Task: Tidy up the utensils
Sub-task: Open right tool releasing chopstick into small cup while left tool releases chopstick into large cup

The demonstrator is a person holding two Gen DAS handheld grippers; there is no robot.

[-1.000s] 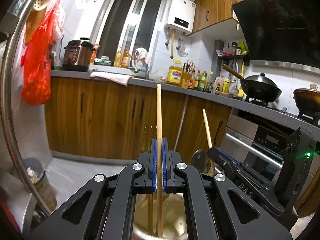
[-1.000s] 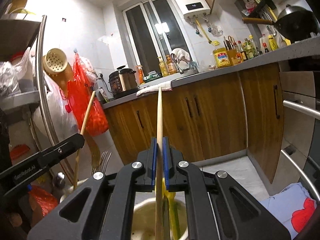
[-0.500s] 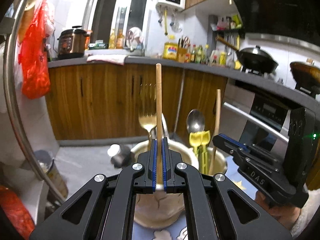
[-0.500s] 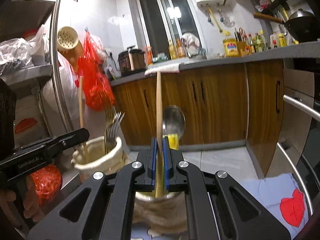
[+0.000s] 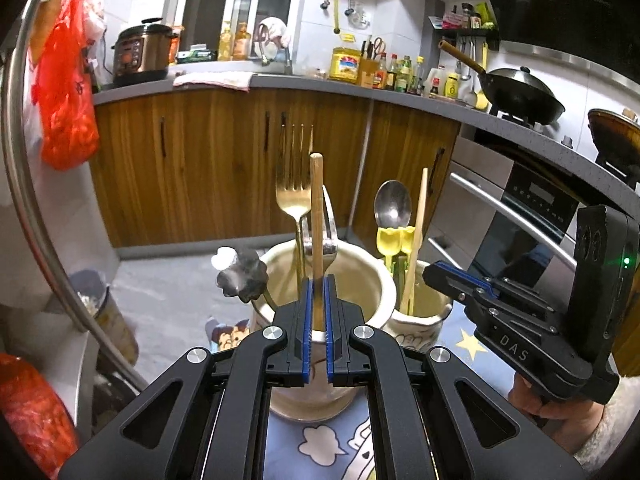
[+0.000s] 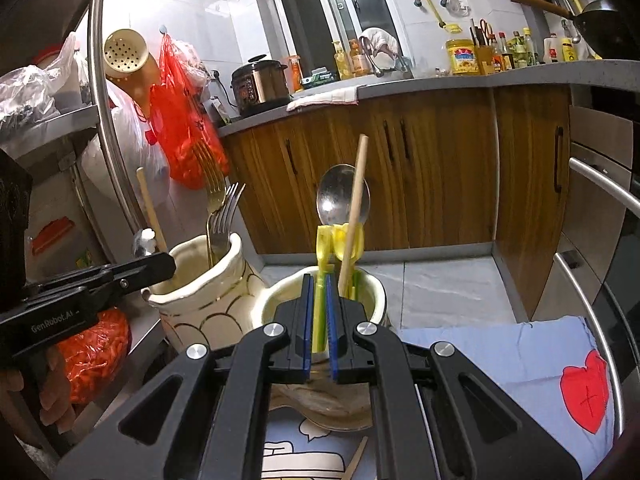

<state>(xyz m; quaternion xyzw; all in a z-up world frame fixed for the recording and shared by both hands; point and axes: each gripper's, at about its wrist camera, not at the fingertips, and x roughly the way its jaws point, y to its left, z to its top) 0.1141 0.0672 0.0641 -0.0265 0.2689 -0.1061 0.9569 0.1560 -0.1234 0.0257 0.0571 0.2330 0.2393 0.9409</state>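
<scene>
Now my left tool [image 5: 317,304] pinches a wooden chopstick [image 5: 316,216] over the cream jar [image 5: 362,280] at frame centre; my right tool [image 6: 318,304] is pressed together, its chopstick [image 6: 354,212] standing free in the other jar [image 6: 372,288].

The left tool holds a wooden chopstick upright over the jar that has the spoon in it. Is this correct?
Not quite. In the left wrist view, the left tool holds the wooden chopstick upright over the jar that has the forks in it. The spoon stands in the other jar, to its right.
</scene>
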